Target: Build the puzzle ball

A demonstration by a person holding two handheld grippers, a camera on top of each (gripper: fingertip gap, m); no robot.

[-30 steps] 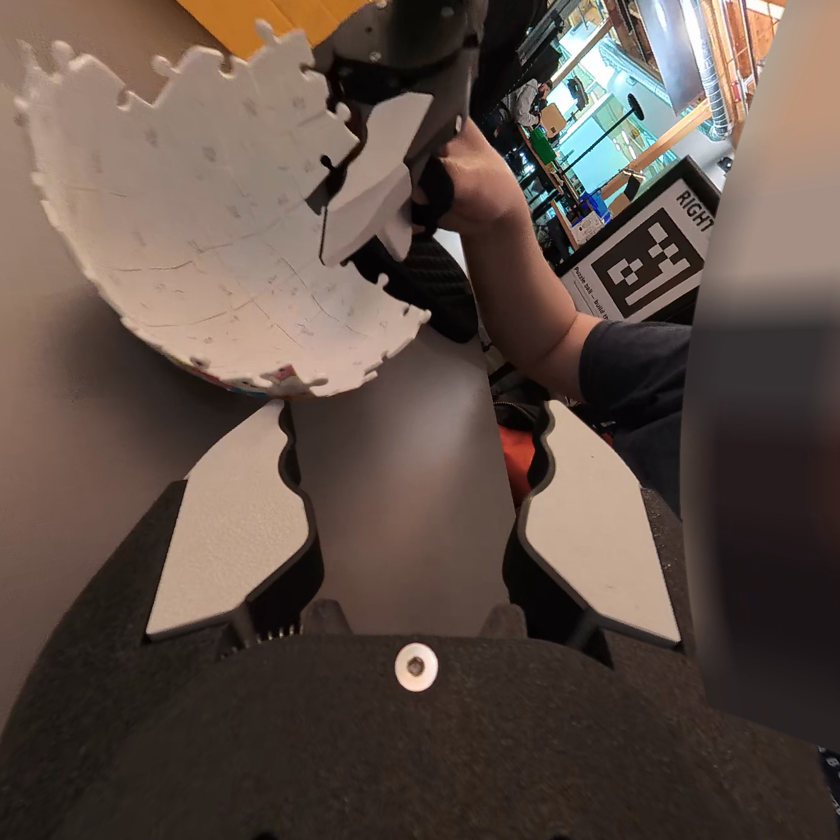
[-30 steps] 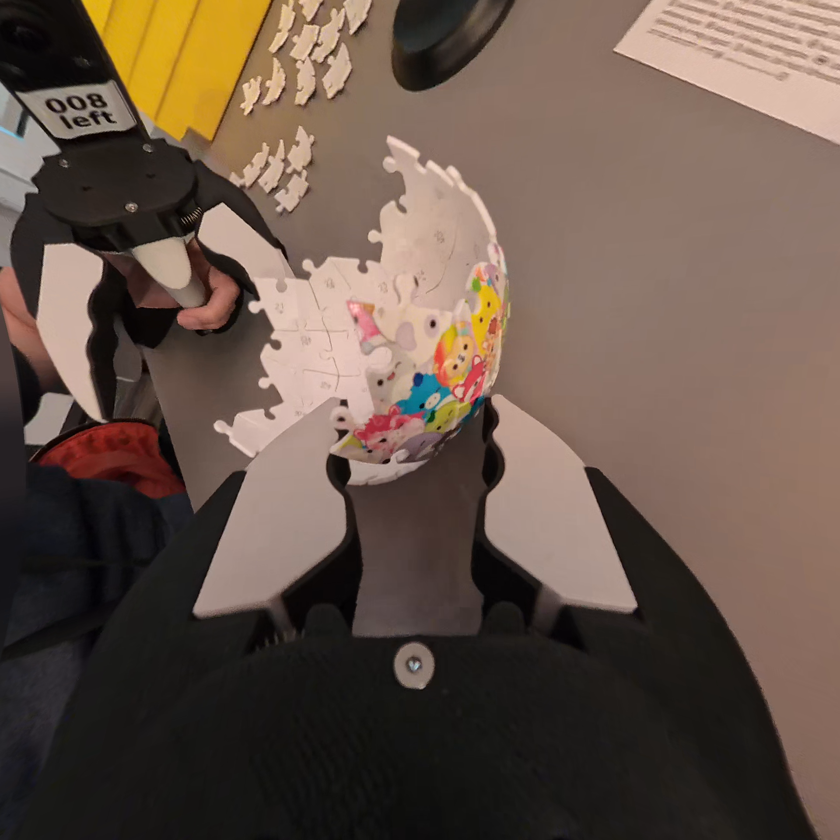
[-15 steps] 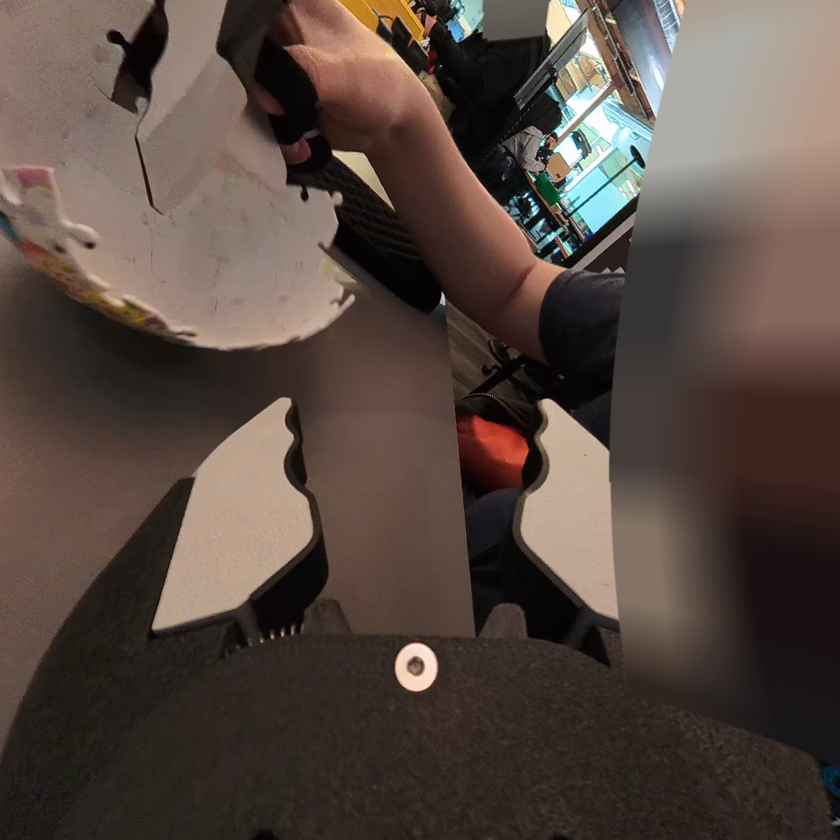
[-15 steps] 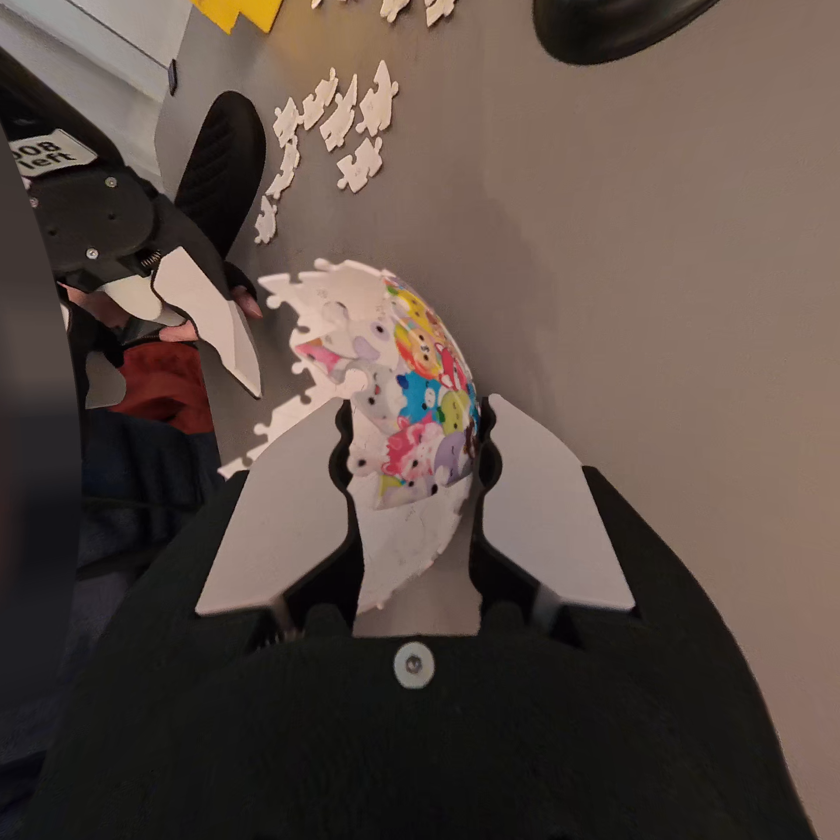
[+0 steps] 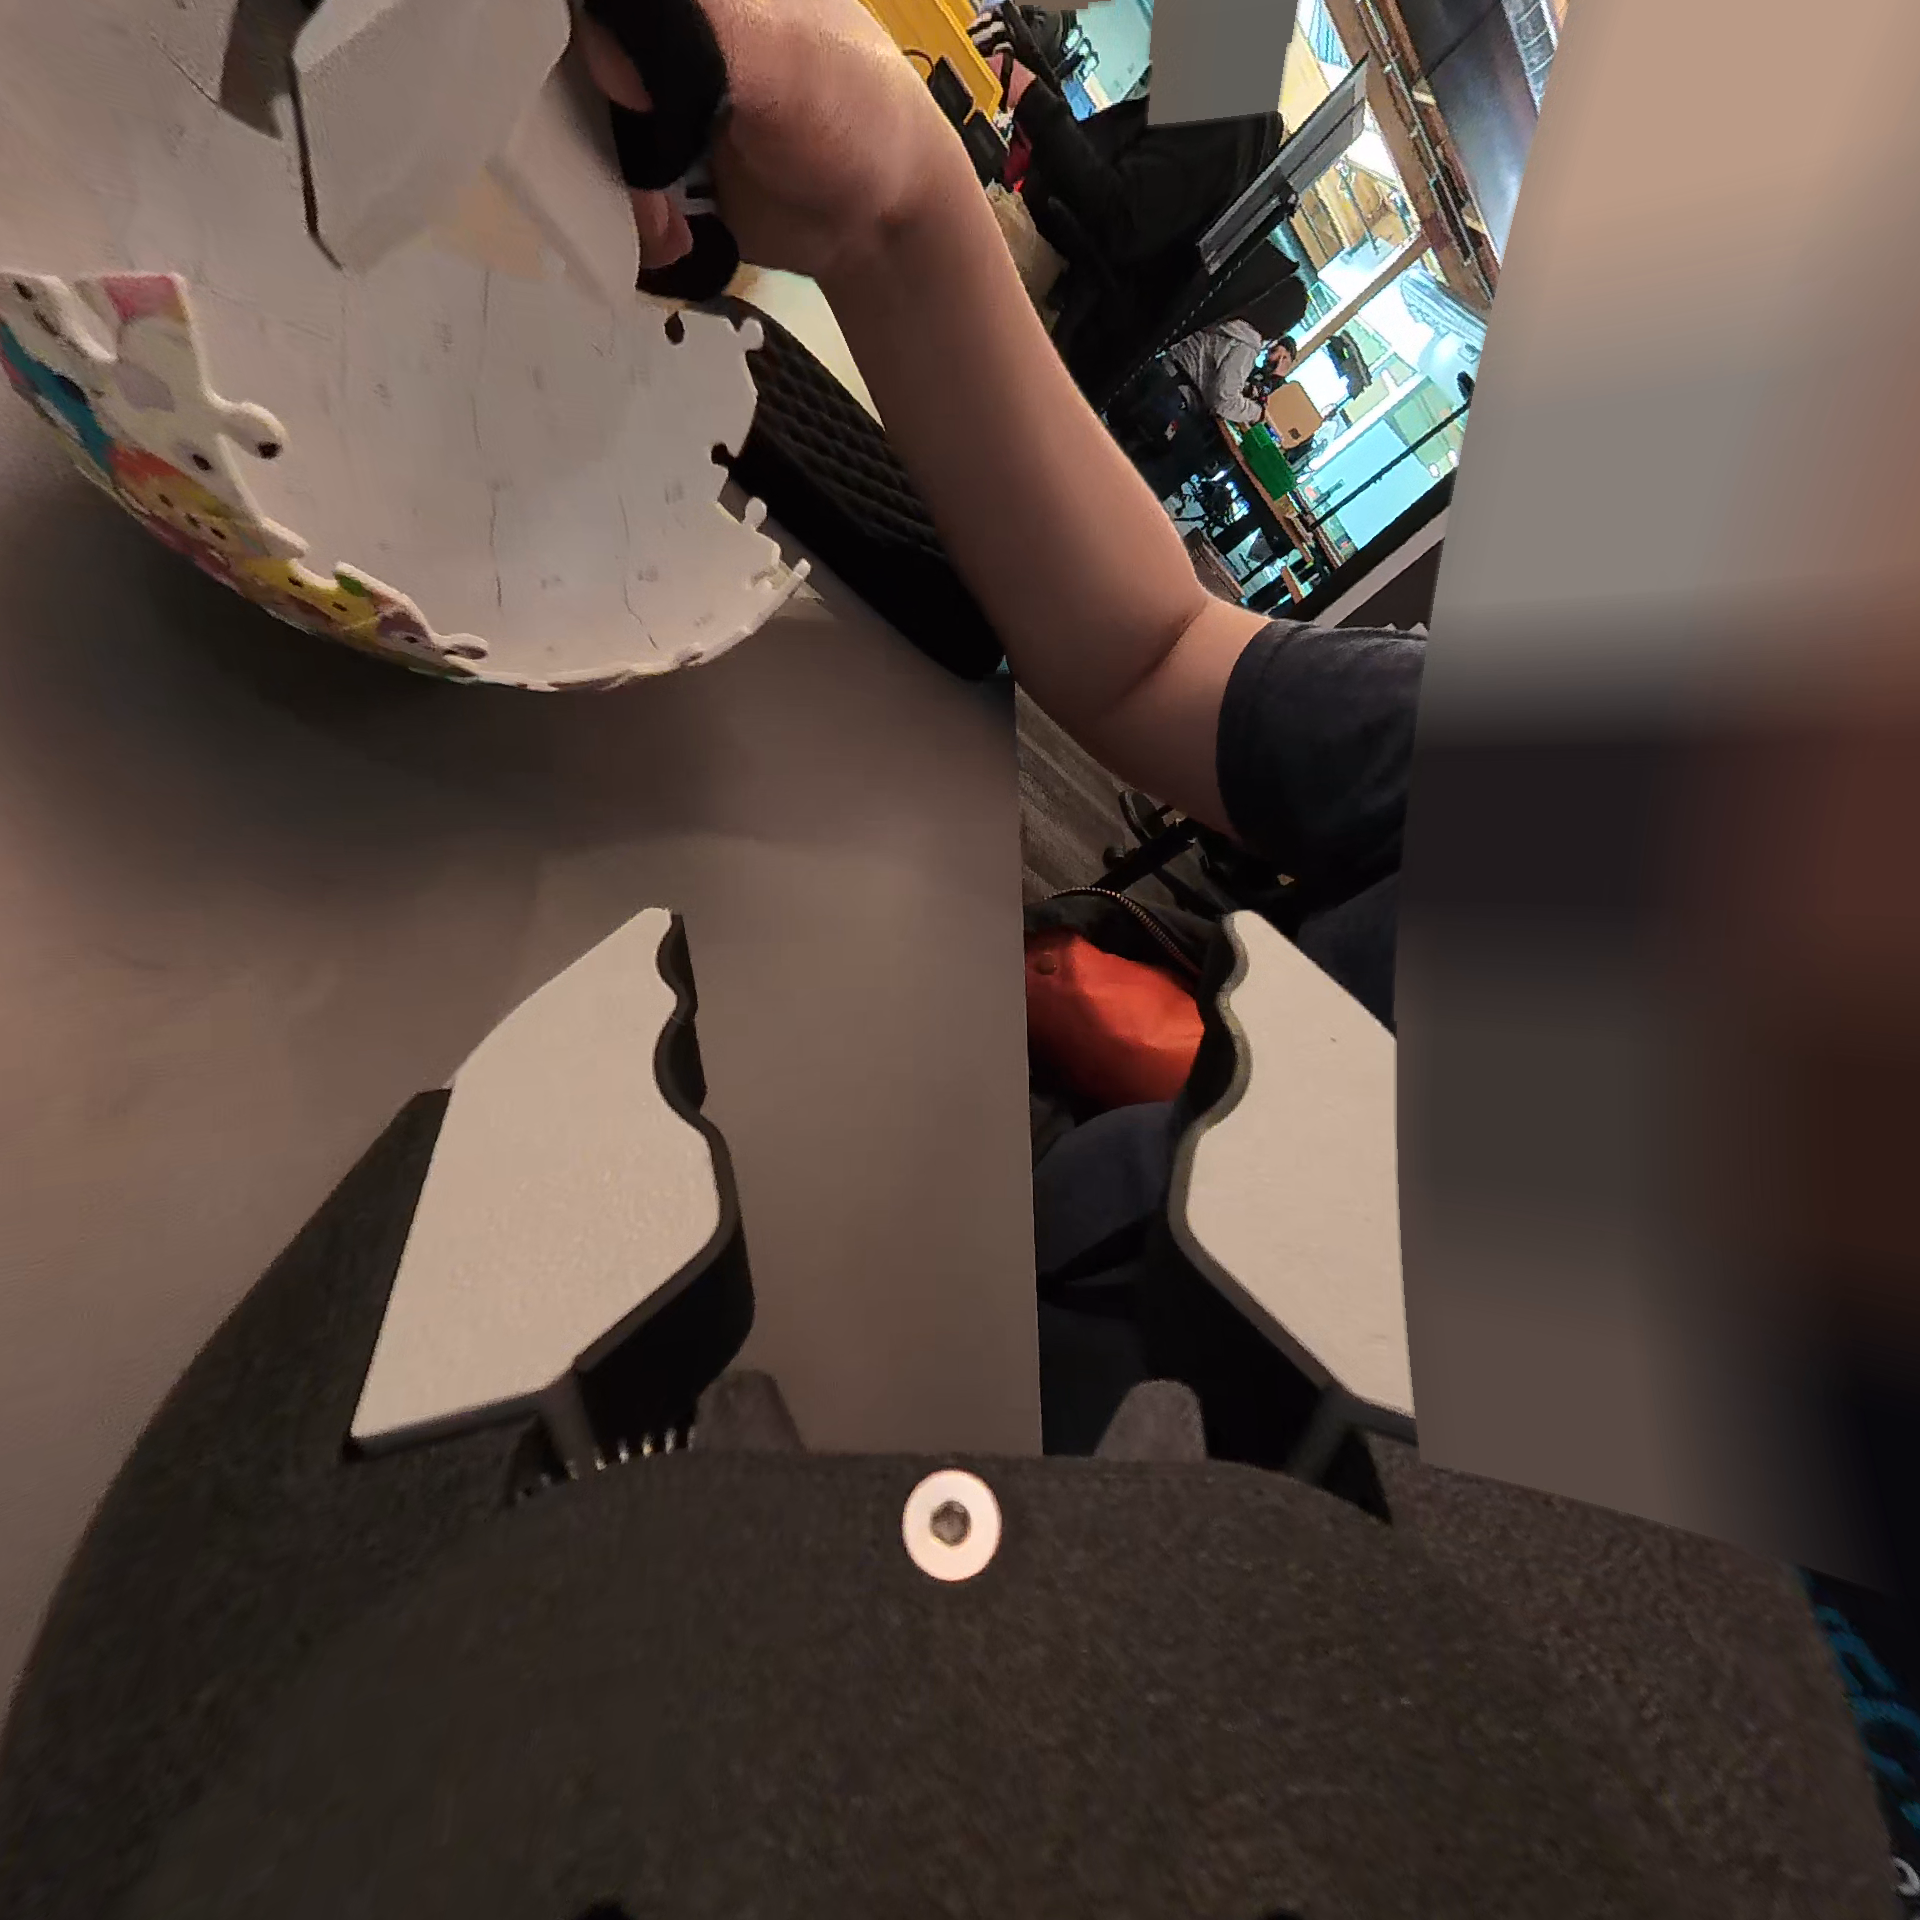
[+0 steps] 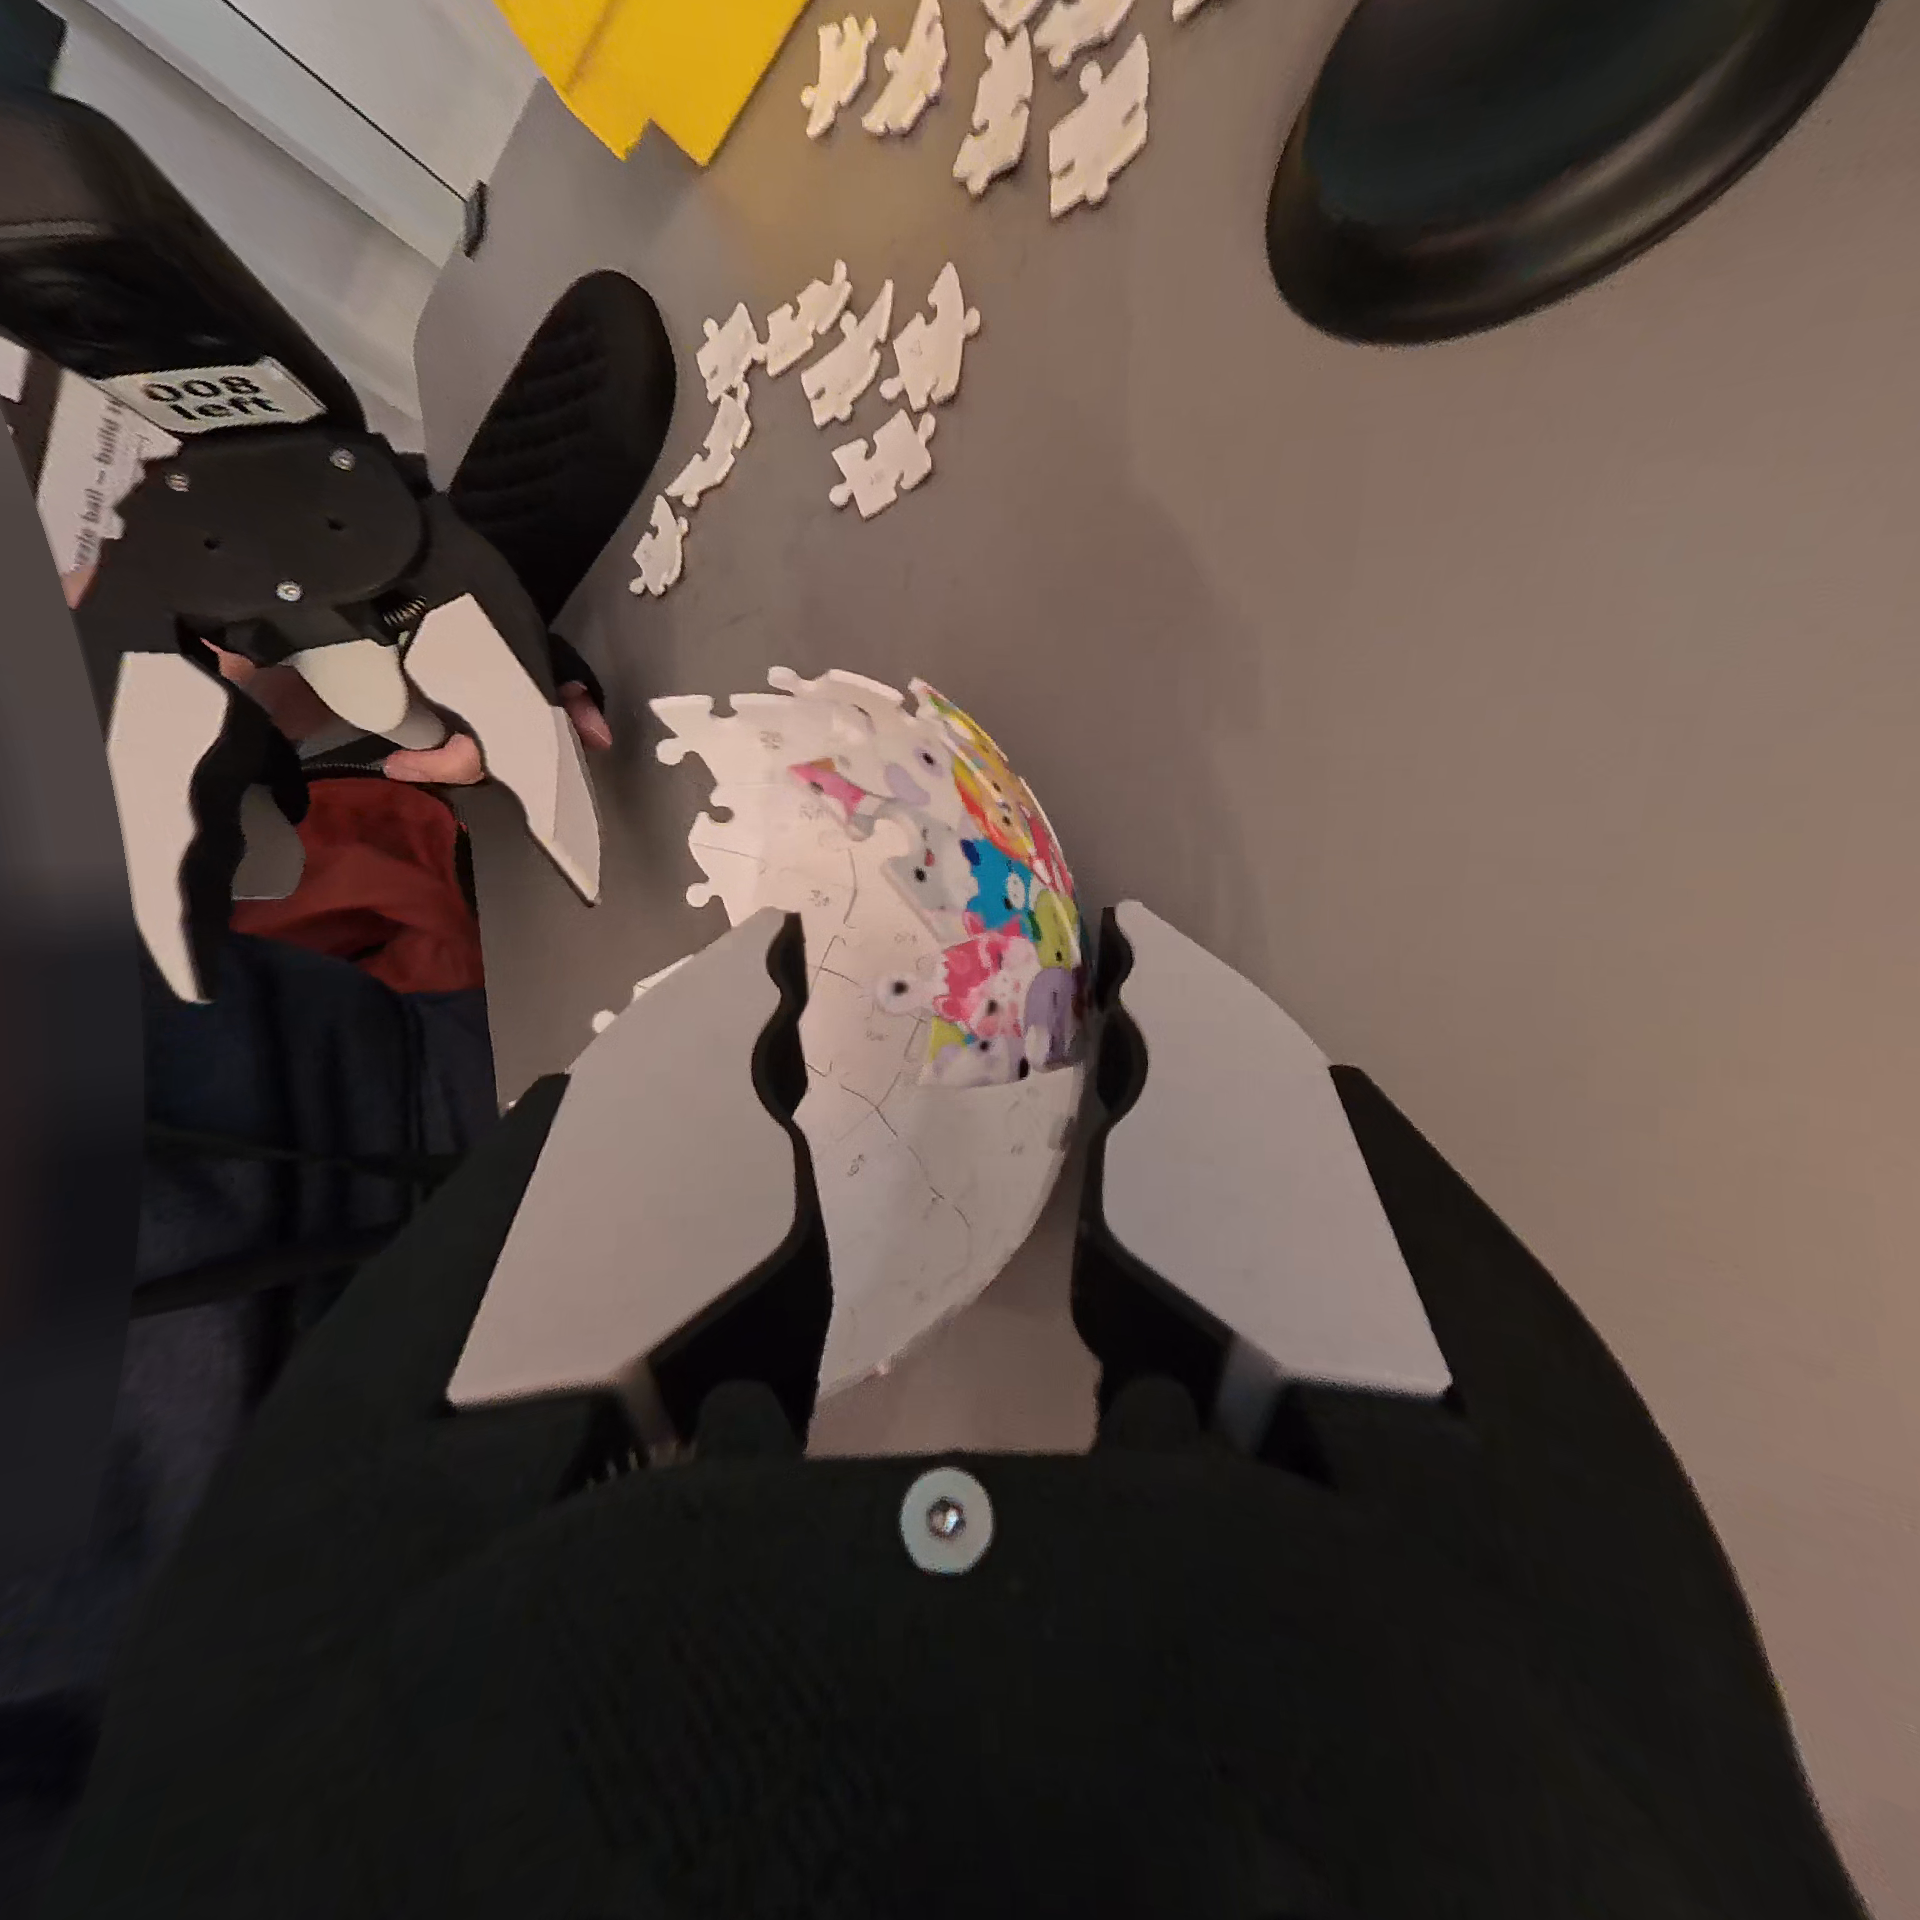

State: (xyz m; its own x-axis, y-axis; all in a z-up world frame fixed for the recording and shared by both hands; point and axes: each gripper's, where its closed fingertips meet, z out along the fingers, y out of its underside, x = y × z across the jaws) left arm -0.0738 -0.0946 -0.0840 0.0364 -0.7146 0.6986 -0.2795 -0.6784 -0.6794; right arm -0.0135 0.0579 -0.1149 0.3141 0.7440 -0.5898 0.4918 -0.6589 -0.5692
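Observation:
The partly built puzzle ball (image 6: 935, 1039) is a curved shell, white inside and with colourful cartoon print outside. It stands tilted on the grey table (image 6: 1455, 727). My right gripper (image 6: 945, 935) has its fingers on either side of the shell and pressed against it. In the left wrist view the shell (image 5: 468, 436) is at the upper left, with a right gripper finger (image 5: 416, 125) against its white inside. My left gripper (image 5: 951, 935) is open and empty over the table's near edge, apart from the shell. It also shows in the right wrist view (image 6: 384, 935).
Several loose white puzzle pieces (image 6: 862, 374) lie on the table beyond the shell. A black round object (image 6: 1558, 156) is at the far right and a yellow sheet (image 6: 665, 62) at the far edge. A black chair armrest (image 5: 862, 499), a red bag (image 5: 1112, 1029) and a person's arm (image 5: 1018, 436) are off the table.
My right gripper has moved forward over the shell, which now sits deeper between its fingers. The left gripper has swung so the shell shows at its upper left; it stays open.

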